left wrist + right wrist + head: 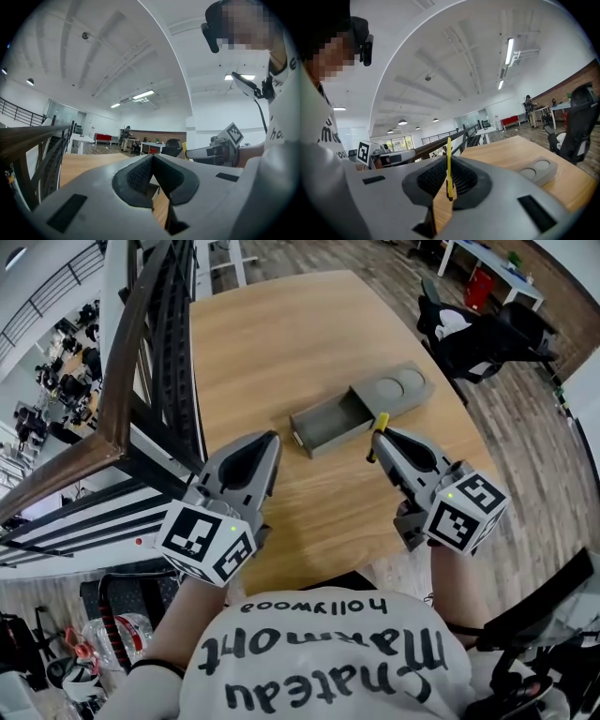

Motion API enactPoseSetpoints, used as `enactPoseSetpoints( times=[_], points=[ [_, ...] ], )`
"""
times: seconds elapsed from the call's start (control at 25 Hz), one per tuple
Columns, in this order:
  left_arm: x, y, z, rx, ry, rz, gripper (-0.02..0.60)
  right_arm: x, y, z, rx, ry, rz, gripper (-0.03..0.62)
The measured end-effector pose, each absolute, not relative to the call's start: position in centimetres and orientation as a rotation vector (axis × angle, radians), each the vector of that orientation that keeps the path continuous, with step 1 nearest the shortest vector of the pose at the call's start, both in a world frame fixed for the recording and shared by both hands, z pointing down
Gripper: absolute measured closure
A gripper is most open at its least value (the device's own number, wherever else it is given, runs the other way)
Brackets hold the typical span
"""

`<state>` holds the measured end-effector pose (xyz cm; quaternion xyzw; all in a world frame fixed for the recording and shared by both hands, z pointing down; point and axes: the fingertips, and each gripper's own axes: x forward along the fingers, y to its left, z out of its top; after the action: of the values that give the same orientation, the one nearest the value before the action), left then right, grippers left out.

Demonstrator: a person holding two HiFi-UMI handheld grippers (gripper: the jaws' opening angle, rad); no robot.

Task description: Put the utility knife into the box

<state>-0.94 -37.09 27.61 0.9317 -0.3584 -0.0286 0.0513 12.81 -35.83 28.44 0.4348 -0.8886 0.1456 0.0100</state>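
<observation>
1. Leftmost, the left tool (271,440) hovers over the desk (281,334) with its jaws together and nothing between them. It is near the open end of the box but apart from it.
2. In the middle lies the box (389,390), a grey sleeve with its tray (328,423) slid out toward the left tool, hollow side up. Nothing can be seen in the tray.
3. To the right, the right tool (378,439) is clamped on the utility knife (381,422). The knife is thin and yellow and sticks out past the tips of the pads. It is just beside the near edge of the box, close to where the tray leaves the sleeve, and is not in the tray yet.
4. The step in hand looks like carrying the knife to the tray. To do it well:
   - Swing the right tool leftward until the knife is over the hollow.
   - Turn the knife so its length runs along the tray, not across it.
   - Lower it close to the tray floor before the jaws part, so it does not bounce out.
   - Rest the shut left tool against the sleeve, which would likely stop the box from sliding.
5. By count there are two tools, one knife, one box with one tray pulled out, two round dimples on the sleeve's top, and one desk.
</observation>
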Motion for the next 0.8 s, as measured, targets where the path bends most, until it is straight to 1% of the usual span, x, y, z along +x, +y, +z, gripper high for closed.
enactPoseSetpoints(
  times=[0.36,0.8],
  points=[
    [1.3,-39.5,28.3,2.771,-1.165,-0.081,0.577,14.5,-39.2,29.2,1.234,-2.775,0.474,0.565],
    [5.4,-42.9,28.8,2.688,-1.319,-0.099,0.577,19.4,-44.0,29.4,1.098,-2.783,0.465,0.565]
  ],
)
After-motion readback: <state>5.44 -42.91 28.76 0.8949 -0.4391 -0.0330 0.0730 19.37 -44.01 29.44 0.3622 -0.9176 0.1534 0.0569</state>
